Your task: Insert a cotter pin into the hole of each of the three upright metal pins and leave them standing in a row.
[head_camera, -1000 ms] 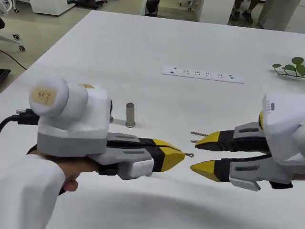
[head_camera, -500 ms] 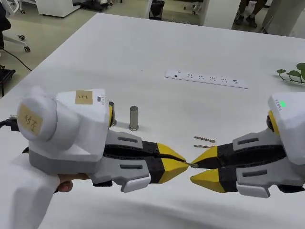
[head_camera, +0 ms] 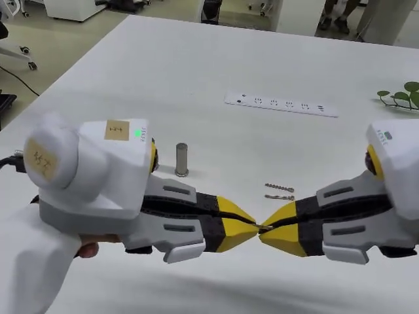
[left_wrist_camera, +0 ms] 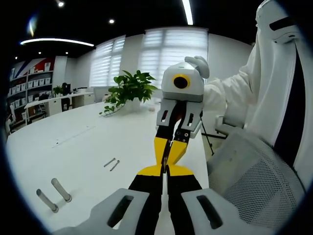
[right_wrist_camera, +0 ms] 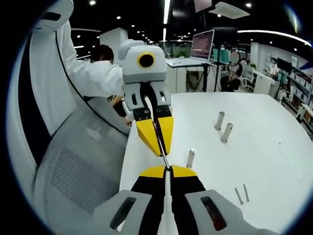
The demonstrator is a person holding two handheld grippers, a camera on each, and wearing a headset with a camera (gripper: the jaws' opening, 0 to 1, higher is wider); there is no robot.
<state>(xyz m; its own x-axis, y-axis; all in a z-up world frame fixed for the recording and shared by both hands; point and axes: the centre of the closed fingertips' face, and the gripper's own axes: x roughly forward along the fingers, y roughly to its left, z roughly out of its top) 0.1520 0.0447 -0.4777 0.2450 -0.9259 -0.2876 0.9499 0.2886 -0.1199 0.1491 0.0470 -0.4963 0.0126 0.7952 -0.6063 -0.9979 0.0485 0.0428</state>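
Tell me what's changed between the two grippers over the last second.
The right gripper moved in toward the left gripper, and its jaws, open a second ago, closed on the protruding end of the cotter pin. The left gripper kept its grip, so both now hold it tip to tip. The two loose cotter pins, the upright metal pin and the power strip stayed put.
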